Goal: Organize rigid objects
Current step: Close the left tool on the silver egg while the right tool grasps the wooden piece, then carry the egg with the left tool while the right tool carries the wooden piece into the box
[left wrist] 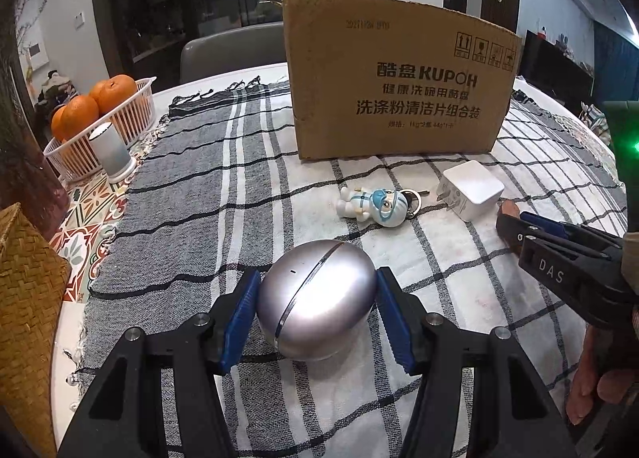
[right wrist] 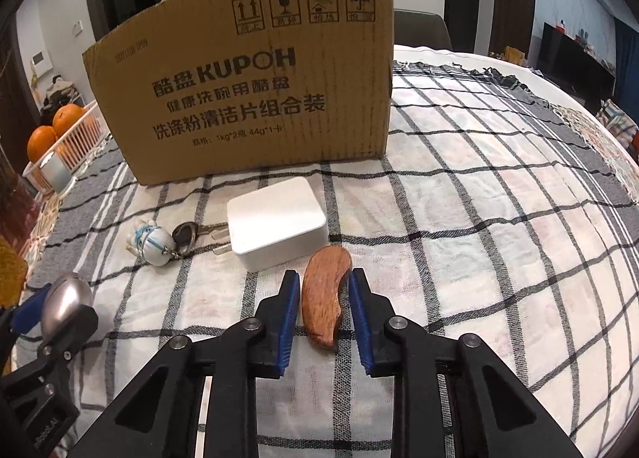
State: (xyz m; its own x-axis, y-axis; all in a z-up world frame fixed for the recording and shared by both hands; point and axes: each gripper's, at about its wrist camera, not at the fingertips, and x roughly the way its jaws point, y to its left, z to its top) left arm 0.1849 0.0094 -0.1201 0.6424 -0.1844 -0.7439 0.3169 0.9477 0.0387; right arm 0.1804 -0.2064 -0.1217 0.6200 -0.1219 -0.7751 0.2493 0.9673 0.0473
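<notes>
Cardboard, brown, printed, i.e. the open-topped cardboard box [left wrist: 399,78], stands upright at the back of the grey-and-white checked cloth [right wrist: 479,218], and it's prob. the bin for everything loose, which explains why the small stuff lies in a row just in front of it. L gripper [left wrist: 317,273] has its blue pads [left wrist: 243,310] narrowed onto both flanks of the silver egg-shaped metal case [left wrist: 315,302], well in front of the box and toward its L end. The grip sits across the short axis, since the rounded shell would likely squirt out if pinched near an end. Can't tell if the egg is lifted yet or resting on the cloth. R gripper [right wrist: 324,273] is nearly closed, jaws narrow around the reddish-brown curved wooden piece [right wrist: 321,298]. That piece lies flat in front of the box's R half, so the pads come in low and angled down to catch its thin edges. Just behind it, btwn it and the box, sits the white square plug-in charger [right wrist: 275,218], prongs pointing L toward the white-and-blue astronaut figurine on a key ring [left wrist: 371,204], which lies on its side. Both are untouched, so I'd judge the job is early, w/ two pieces gripped and none boxed. Box wall is tall, so each load needs a clear lift over the rim. Far off the box's L side, the white slatted basket of oranges [left wrist: 135,114] isn't part of this.
</notes>
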